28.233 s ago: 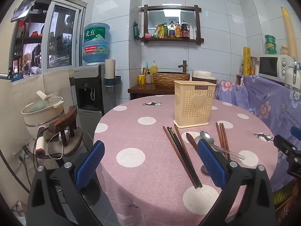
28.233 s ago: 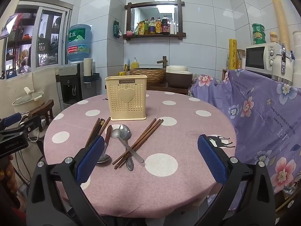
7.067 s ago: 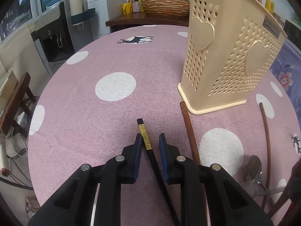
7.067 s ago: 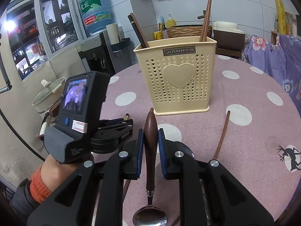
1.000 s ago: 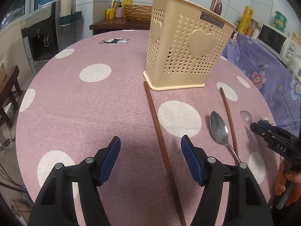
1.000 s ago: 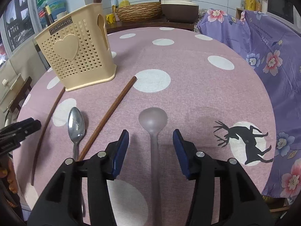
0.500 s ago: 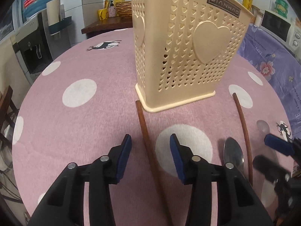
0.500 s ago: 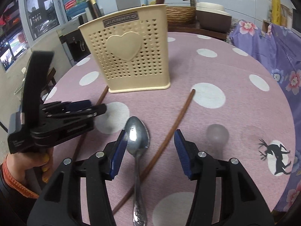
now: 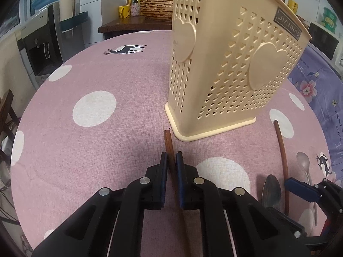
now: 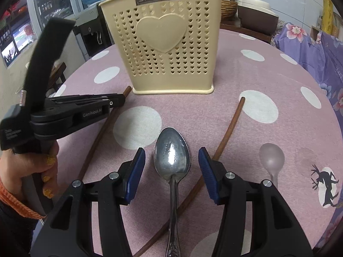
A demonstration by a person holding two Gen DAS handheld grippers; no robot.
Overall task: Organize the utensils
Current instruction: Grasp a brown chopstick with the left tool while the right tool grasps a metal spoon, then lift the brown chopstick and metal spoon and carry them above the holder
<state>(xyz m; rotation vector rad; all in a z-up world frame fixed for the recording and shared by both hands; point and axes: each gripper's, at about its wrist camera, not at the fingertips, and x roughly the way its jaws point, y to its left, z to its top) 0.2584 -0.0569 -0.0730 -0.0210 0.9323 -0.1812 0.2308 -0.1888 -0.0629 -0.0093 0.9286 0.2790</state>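
Left gripper (image 9: 171, 162), lower centre of frame, clamped on a brown chopstick (image 9: 169, 147) beside the cream holder (image 9: 225, 68). Right gripper (image 10: 171, 167) spread open around the metal spoon (image 10: 172, 156), pads clear of it.

Glossy metal spoon (image 10: 171, 156), matt woven tablecloth (image 10: 246, 75)

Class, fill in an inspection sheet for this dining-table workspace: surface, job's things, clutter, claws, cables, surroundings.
Surface: round table under pink polka-dot cloth.
Job's things: cream utensil holder upright, handles showing above its rim; two brown chopsticks, metal spoon and translucent spoon on the cloth.
Clutter: nothing seen.
Claws: left claw shut on one chopstick; right claw open, straddling the metal spoon.
Cables: nothing seen.
Surroundings: water dispenser, wicker basket, floral purple cover.
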